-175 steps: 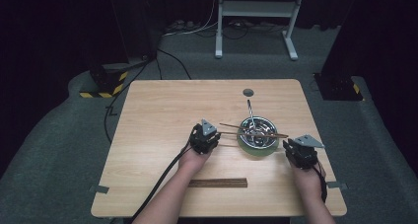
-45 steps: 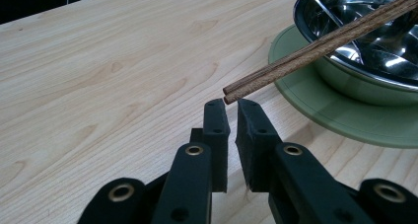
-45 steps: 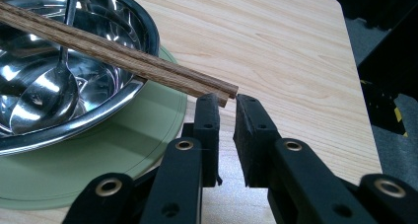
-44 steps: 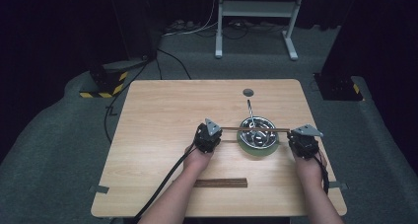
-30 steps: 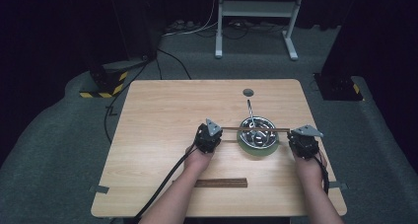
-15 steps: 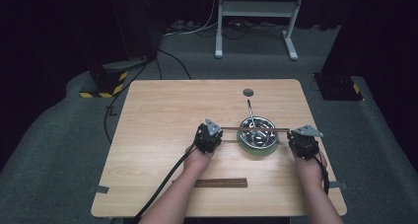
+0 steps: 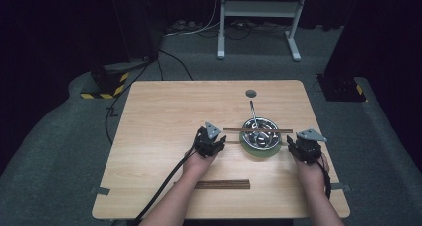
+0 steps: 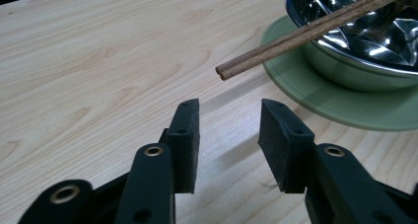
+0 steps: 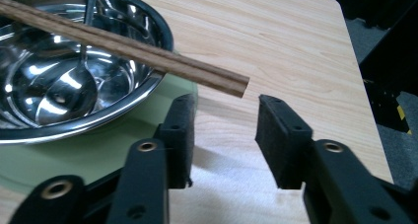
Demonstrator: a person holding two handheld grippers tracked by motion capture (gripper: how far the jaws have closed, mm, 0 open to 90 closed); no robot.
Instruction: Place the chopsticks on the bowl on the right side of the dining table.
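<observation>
1. High view: a shiny round steel bowl [image 7: 260, 134] sits on a flat pale-green round plate [image 7: 247, 149] right of the middle of the light wooden table [image 7: 164, 111]. A pair of brown wooden chopsticks [image 7: 234, 130] lies across the bowl's rim, and a thin metal spoon [image 7: 253, 110] leans in the bowl, its handle pointing away from the person. The left gripper [image 7: 211, 140] is just left of the bowl and the right gripper [image 7: 302, 147] just right of it. A second pair of dark brown chopsticks [image 7: 222, 184] lies flat on the table, on the person's side of the bowl.

2. Left gripper view: the left gripper [image 8: 229, 123] stands open and empty, below the chopstick end [image 8: 276, 49] that overhangs the plate [image 8: 315, 95].

3. Right gripper view: the right gripper [image 9: 224, 120] is likewise spread apart with nothing between its pads; the other chopstick end [image 9: 197, 72] pokes out over it from the bowl [image 9: 84, 66].

4. Judgement: the chopsticks seem just laid across the bowl, or about to be lifted; the next move probably calls for fetching the second pair.

5. The room is dark, with grey carpet [image 7: 59, 136], a white frame stand [image 7: 259, 17] and a yellow-black striped block [image 7: 102, 84] beyond the table.
</observation>
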